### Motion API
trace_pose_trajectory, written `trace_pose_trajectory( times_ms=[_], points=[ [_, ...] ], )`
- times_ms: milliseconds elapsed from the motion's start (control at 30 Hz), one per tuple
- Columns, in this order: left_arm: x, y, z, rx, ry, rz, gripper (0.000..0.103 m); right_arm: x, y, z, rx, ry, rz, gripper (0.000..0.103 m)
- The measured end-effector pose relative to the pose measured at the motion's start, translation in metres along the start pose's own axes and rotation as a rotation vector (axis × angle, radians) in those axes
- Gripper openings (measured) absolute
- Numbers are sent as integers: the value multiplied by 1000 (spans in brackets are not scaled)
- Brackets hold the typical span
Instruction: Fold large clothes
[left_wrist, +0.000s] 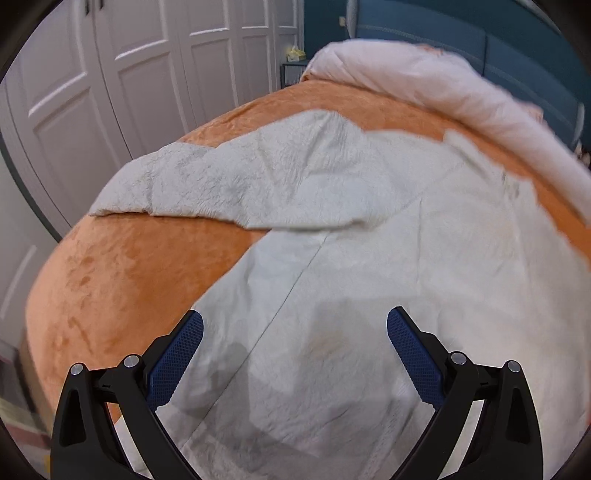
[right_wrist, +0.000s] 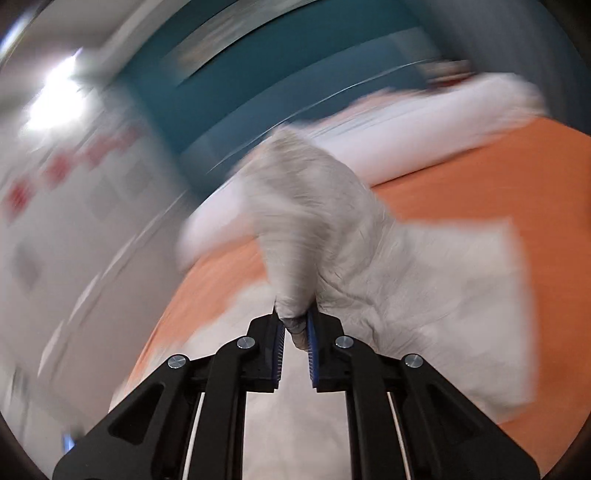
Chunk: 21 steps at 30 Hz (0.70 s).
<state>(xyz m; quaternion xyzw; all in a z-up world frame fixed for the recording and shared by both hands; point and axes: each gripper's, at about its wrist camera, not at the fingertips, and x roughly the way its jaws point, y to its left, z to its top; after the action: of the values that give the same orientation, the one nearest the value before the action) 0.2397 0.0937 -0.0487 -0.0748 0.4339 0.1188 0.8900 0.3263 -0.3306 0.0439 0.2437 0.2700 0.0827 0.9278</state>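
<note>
A large pale grey-white fleecy garment (left_wrist: 332, 229) lies spread on an orange bedspread (left_wrist: 122, 273), one sleeve (left_wrist: 207, 181) stretched out to the left. My left gripper (left_wrist: 295, 325) is open and empty, just above the garment's lower part. In the right wrist view, which is motion-blurred, my right gripper (right_wrist: 295, 321) is shut on a bunched sleeve or corner of the same garment (right_wrist: 314, 221) and holds it lifted above the bed (right_wrist: 498, 177).
A rolled white duvet (left_wrist: 424, 81) lies along the head of the bed, also seen in the right wrist view (right_wrist: 424, 122). White wardrobe doors (left_wrist: 110, 74) stand to the left. A teal wall (left_wrist: 461, 26) and a small bedside cabinet (left_wrist: 293, 72) are behind.
</note>
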Motion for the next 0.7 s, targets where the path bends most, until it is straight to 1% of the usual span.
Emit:
trace_pose_trajectory(
  times_ms=[33,67,100,133,167,200,267,333,367,433,467,533,567,600,633,667,700],
  points=[
    [-2,1,4,-18,-7,-24,97,23,28,-18,-70,64,39,18],
    [-4,2,8,-37,-10,-52,97,44,49,-36,-134,117,56,23],
    [-5,2,14,-63,-5,-97,97,69,70,-64,-212,190,42,30],
    [-5,1,20,-85,7,-147,97,81,77,-79,-243,229,15,32],
    [-3,-1,25,-105,19,-189,97,90,82,-96,-258,267,-19,32],
    [-2,-3,29,-120,23,-224,97,90,81,-108,-245,280,-31,32],
    [5,-13,38,-133,33,-286,97,64,63,-113,-175,244,-28,42],
    [19,-28,45,-142,60,-348,97,44,47,-111,-121,184,-69,60],
    [32,-40,48,-157,91,-386,97,25,27,-107,-80,144,-113,62],
    [54,-55,49,-198,161,-445,97,4,-9,-101,-6,128,-200,62],
    [71,-65,48,-240,222,-475,97,-4,-19,-103,22,125,-227,62],
    [92,-79,42,-290,298,-501,97,-18,-60,-97,136,119,-292,62],
    [98,-86,40,-294,313,-491,97,-21,-81,-95,201,115,-316,62],
    [97,-95,40,-270,282,-477,96,-23,-84,-102,233,111,-331,62],
    [94,-101,40,-234,257,-468,93,-20,-96,-101,263,108,-346,60],
    [92,-111,42,-182,235,-467,76,-15,-106,-101,284,110,-364,57],
    [92,-114,44,-158,233,-469,50,-10,-111,-104,286,117,-373,47]
  ],
)
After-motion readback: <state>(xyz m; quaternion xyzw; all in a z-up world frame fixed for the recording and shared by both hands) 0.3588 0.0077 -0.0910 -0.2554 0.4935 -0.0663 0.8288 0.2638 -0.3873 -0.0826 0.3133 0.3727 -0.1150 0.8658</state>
